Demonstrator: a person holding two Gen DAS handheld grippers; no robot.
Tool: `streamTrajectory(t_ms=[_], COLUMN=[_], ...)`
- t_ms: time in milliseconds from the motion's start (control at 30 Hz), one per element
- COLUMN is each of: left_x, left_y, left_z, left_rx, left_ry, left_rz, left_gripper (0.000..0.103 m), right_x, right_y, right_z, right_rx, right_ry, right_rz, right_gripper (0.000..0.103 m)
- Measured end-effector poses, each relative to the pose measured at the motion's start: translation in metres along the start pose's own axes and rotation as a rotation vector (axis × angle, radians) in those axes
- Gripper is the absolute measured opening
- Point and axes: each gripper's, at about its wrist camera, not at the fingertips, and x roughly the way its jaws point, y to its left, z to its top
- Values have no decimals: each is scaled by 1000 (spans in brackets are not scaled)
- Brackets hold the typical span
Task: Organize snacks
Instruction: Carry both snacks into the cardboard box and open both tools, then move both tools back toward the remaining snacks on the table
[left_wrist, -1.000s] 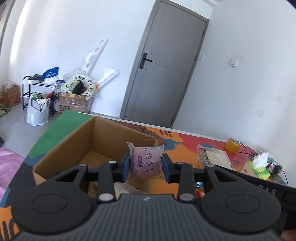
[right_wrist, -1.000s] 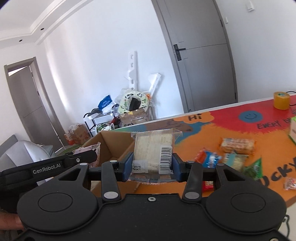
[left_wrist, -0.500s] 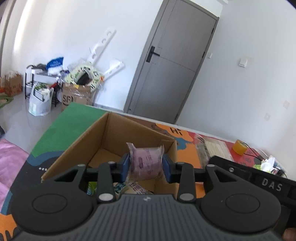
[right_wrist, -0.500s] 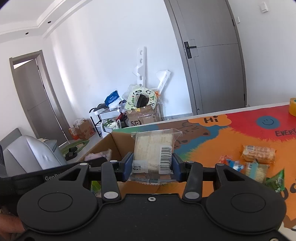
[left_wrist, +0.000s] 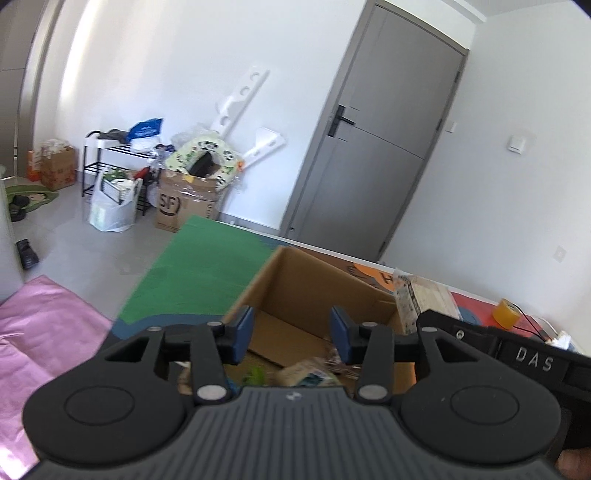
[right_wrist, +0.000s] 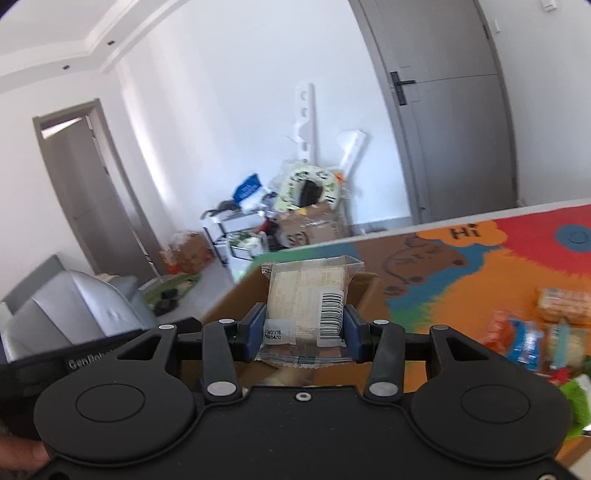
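**Right-hand packet held above carton; left gripper emptied**

Left gripper (left_wrist: 288, 334): jaws just opened, standing moderately apart, nothing between the blue pads. Poised over the open brown cardboard carton (left_wrist: 314, 291), with loose wrapped snacks (left_wrist: 306, 373) seen blurred on the carton floor directly beneath.

Right gripper (right_wrist: 304, 334): clamped on the clear rectangular plastic-wrapped biscuit packet with a barcode label (right_wrist: 308, 299). Packet stood upright, long axis vertical, free top seal pointing up and away from the camera, lower part pinched across its width. Same carton (right_wrist: 236, 299) located directly ahead of and below the packet, near wall just beyond the pads.

Judged: release into the carton pending; a short advance forward and down probably needed, since the packet appeared over the near edge, not the middle. Right hand the only loaded one.

Remaining wrapped snacks (right_wrist: 528, 339) lying to the right on the colourful printed tabletop (right_wrist: 461, 280), well apart from the carton.
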Motion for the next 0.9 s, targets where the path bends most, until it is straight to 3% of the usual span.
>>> streamTrajectory(t_ms=[300,567,900], left_x=[-10,-15,-13], left_y=[-4,-39,-67], left_z=[1,-7,-23], left_rx=[5,65,90], left_ry=[-5,-12,25], left_rz=[22,-9,-23], left_gripper=[59,81,89], right_x=[-17,-48,-83], right_y=[-6,-31,-63], right_z=[1,-5,-18], right_rx=[21,38,78], right_ry=[-12,-28,-37], right_rz=[-32,-95,-164], right_gripper=[61,70,80])
